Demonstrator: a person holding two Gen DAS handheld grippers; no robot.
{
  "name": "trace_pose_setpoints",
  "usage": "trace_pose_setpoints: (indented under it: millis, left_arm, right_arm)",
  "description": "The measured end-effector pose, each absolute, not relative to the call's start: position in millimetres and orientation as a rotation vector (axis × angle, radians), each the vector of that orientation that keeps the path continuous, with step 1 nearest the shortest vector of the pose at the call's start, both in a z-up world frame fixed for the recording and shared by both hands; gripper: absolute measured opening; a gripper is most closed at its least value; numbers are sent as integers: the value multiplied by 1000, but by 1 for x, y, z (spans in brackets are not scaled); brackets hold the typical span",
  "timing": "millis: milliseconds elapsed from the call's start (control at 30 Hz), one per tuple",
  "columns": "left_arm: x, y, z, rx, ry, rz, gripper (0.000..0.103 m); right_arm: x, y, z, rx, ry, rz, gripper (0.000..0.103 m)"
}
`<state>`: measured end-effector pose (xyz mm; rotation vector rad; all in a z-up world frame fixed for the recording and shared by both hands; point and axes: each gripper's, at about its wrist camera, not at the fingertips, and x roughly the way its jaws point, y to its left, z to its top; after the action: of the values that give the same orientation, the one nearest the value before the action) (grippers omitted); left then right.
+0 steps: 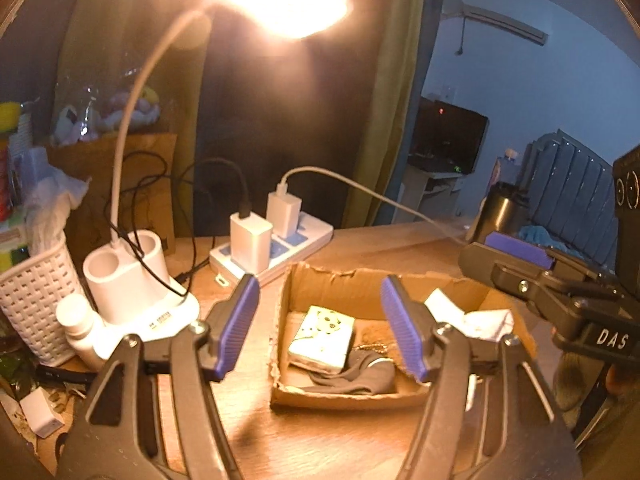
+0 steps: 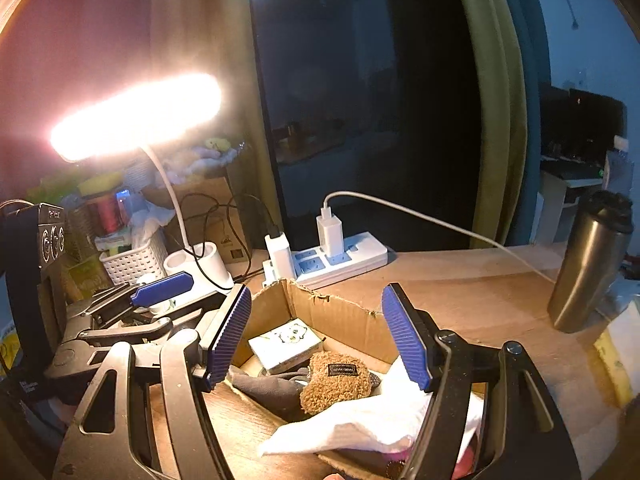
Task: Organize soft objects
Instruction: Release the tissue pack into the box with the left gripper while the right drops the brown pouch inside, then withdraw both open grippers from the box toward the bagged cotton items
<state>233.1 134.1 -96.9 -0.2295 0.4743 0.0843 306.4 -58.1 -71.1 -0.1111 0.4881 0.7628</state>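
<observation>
A shallow cardboard box sits on the wooden desk. It holds a white tissue pack with a panda print, a dark sock, a brown fuzzy pouch and a white cloth. My left gripper is open and empty, just in front of the box. My right gripper is open and empty over the box's near right side; it shows at the right of the left wrist view.
A lit desk lamp stands at the left beside a white basket. A power strip with chargers lies behind the box. A steel flask stands at the right.
</observation>
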Motion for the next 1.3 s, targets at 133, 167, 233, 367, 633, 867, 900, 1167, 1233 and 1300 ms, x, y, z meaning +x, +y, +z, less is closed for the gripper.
trace_pose_setpoints:
  millis: [133, 167, 233, 367, 633, 867, 900, 1167, 1233, 1300]
  left_arm:
    - [222, 129, -86, -223, 451, 76, 65]
    - [220, 127, -84, -222, 447, 73, 66]
    - [214, 124, -79, -218, 437, 69, 66]
    - [204, 118, -71, -215, 420, 61, 66]
    - [180, 104, -60, -203, 394, 47, 67]
    - [164, 99, -54, -203, 382, 48, 67]
    - [162, 98, -53, -201, 380, 47, 67]
    - [142, 90, -49, -193, 362, 44, 68]
    - [137, 89, -48, -192, 357, 43, 68]
    - [132, 87, -48, -191, 355, 41, 68]
  right_arm:
    - [294, -64, -63, -116, 468, 758, 71]
    - [291, -65, -62, -116, 465, 758, 71]
    - [284, -69, -58, -116, 456, 755, 71]
    - [272, -75, -52, -119, 439, 748, 71]
    - [253, -90, -45, -121, 421, 728, 71]
    - [238, -102, -42, -121, 409, 714, 71]
    - [236, -104, -42, -122, 408, 713, 71]
    - [215, -115, -40, -126, 395, 698, 71]
    - [211, -118, -41, -127, 393, 694, 71]
    - [206, -119, -41, -128, 392, 692, 71]
